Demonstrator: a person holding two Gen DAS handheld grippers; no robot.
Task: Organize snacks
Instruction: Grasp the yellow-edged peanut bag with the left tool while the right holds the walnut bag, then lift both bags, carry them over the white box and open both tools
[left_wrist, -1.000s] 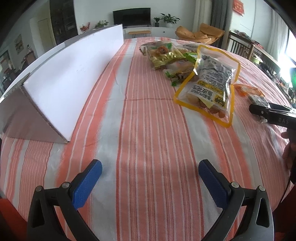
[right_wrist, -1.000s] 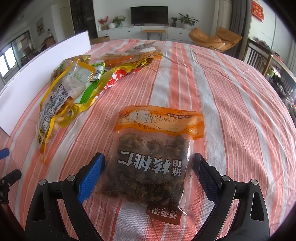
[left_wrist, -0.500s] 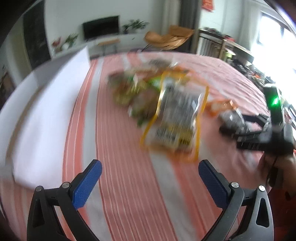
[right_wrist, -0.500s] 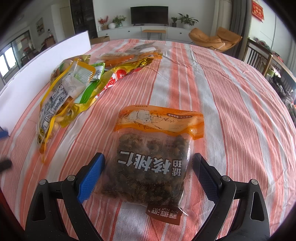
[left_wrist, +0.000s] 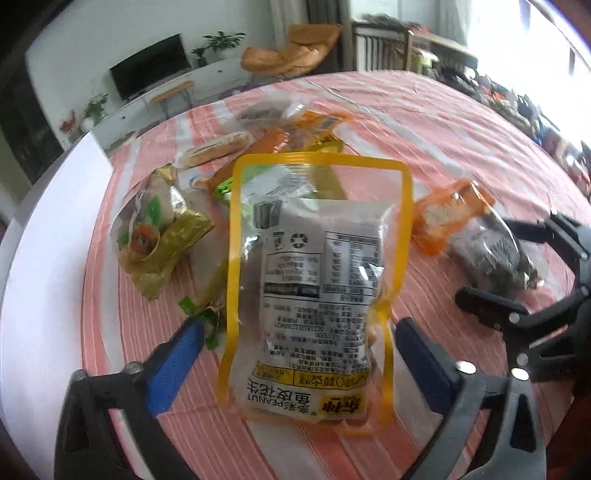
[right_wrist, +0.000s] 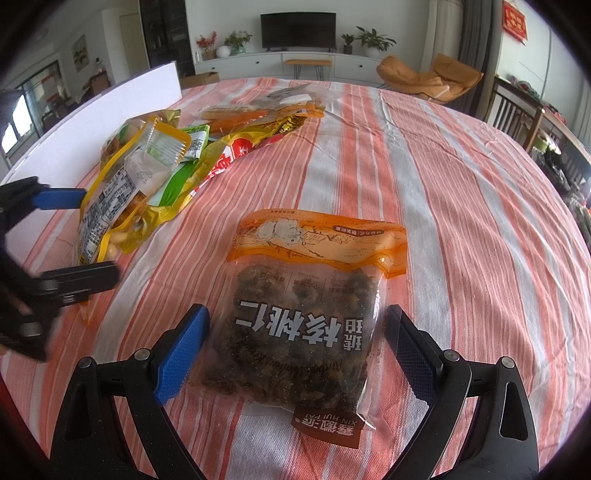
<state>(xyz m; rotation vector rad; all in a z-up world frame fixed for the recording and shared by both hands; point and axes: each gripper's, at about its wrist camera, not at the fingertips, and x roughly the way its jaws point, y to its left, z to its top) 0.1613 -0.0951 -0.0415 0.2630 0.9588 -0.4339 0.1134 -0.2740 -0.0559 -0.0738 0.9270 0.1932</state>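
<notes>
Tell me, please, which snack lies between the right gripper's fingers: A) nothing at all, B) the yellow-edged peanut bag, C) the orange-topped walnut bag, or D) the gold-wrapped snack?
C: in the right wrist view the orange-topped walnut bag lies flat on the striped tablecloth between the right gripper's fingers, while the yellow-edged peanut bag sits off by the left gripper.

We are in a home, in an open living and dining room. At the far wall we see a flat television above a low white sideboard bearing potted plants, and to the right an orange lounge chair. Near us a table with an orange-and-white striped tablecloth has dark wooden dining chairs at its right.
</notes>
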